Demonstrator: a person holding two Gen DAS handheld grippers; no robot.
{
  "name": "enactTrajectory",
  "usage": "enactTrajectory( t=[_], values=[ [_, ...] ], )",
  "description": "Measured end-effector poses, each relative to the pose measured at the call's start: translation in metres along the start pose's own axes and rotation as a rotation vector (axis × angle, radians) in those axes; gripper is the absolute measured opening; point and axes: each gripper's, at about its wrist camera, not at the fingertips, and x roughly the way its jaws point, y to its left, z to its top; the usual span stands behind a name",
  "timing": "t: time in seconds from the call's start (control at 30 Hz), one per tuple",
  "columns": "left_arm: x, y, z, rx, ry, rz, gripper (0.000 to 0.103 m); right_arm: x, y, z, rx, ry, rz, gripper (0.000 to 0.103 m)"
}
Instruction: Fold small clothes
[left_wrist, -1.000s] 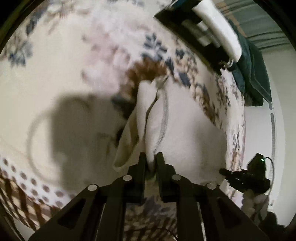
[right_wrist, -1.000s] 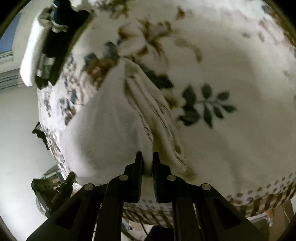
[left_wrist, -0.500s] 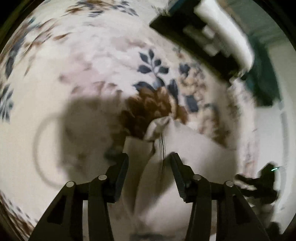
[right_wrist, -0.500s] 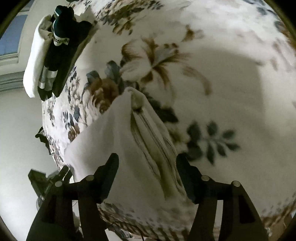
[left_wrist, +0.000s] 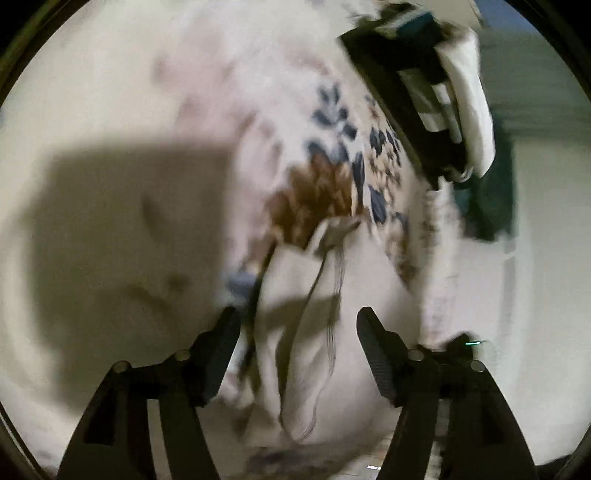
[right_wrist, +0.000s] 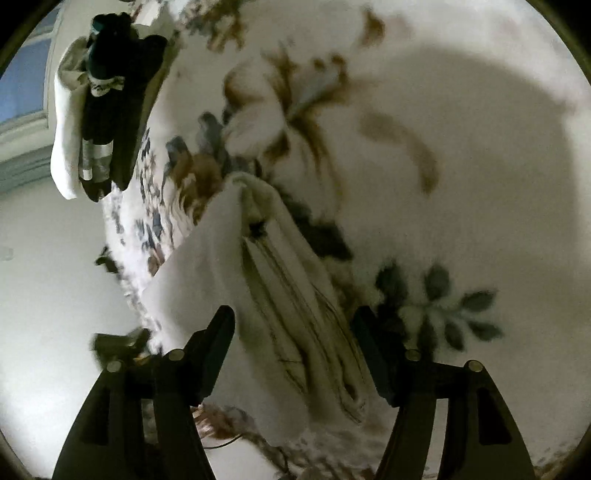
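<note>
On the flowered bedspread (right_wrist: 461, 155) lay a small white garment (right_wrist: 229, 280), folded over on itself so that its layered edges showed as long creases running toward the right gripper (right_wrist: 293, 341). That gripper hung just above the near end of the cloth with its jaws spread wide, nothing between them, one finger on each side of the folded bundle. From the left wrist view, which was blurred, the same white garment (left_wrist: 314, 332) rested on the bedspread (left_wrist: 110, 92) beneath the left gripper (left_wrist: 297, 345), whose jaws also stood wide apart and gripped nothing; a seam line and a thin dark edge ran along the cloth between the two fingers. At the far edge of the bed sat a stack of folded clothes (right_wrist: 96, 122), dark pieces with a white one alongside, well apart from the garment; the stack (left_wrist: 436, 96) showed at the upper right in the left view. A broad shadow (left_wrist: 122, 240) fell across the bedspread to the left of the cloth
</note>
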Motion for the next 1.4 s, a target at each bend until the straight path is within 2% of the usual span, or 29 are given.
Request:
enactTrajectory(
  t=[0.07, 0.23, 0.33, 0.37, 0.4, 0.43, 0.53, 0.63, 0.83, 0.97, 1.07, 1.27, 1.4],
  values=[
    [0.017, 0.011, -0.003, -0.058, 0.038, -0.098, 0.063, 0.009, -0.005, 0.000, -0.002, 0.024, 0.038, 0.069],
    [0.040, -0.015, -0.005, -0.005, 0.071, -0.134, 0.063, 0.032, -0.006, 0.000, 0.024, 0.069, 0.143, 0.069],
    [0.052, -0.037, -0.005, 0.040, 0.070, -0.133, 0.061, 0.039, -0.002, -0.003, 0.014, 0.089, 0.148, 0.068],
    [0.053, -0.045, -0.005, 0.070, 0.061, -0.122, 0.057, 0.039, 0.002, -0.004, 0.002, 0.078, 0.131, 0.063],
    [0.054, -0.055, -0.007, 0.120, 0.055, -0.100, 0.028, 0.037, 0.006, -0.005, -0.010, 0.066, 0.127, 0.038],
    [0.054, -0.062, -0.008, 0.159, 0.053, -0.077, 0.016, 0.036, 0.011, -0.006, -0.019, 0.054, 0.121, 0.022],
    [0.044, -0.087, -0.010, 0.249, 0.032, -0.002, 0.016, 0.023, 0.030, -0.014, -0.046, -0.012, 0.069, 0.019],
    [0.032, -0.099, -0.006, 0.261, 0.035, 0.023, 0.016, 0.007, 0.048, -0.020, -0.056, -0.039, 0.050, 0.018],
    [-0.008, -0.155, 0.020, 0.287, 0.003, 0.042, 0.016, -0.040, 0.121, -0.019, -0.113, -0.079, 0.043, 0.018],
    [-0.036, -0.204, 0.061, 0.322, -0.053, 0.042, 0.016, -0.075, 0.190, 0.006, -0.167, -0.130, 0.047, 0.018],
    [-0.047, -0.242, 0.102, 0.358, -0.093, 0.047, 0.017, -0.093, 0.239, 0.040, -0.197, -0.173, 0.046, 0.018],
    [-0.052, -0.305, 0.194, 0.405, -0.182, 0.049, 0.017, -0.103, 0.333, 0.135, -0.275, -0.236, 0.043, 0.018],
    [-0.034, -0.317, 0.251, 0.424, -0.196, 0.097, 0.017, -0.087, 0.371, 0.202, -0.301, -0.238, 0.006, 0.018]
  ],
)
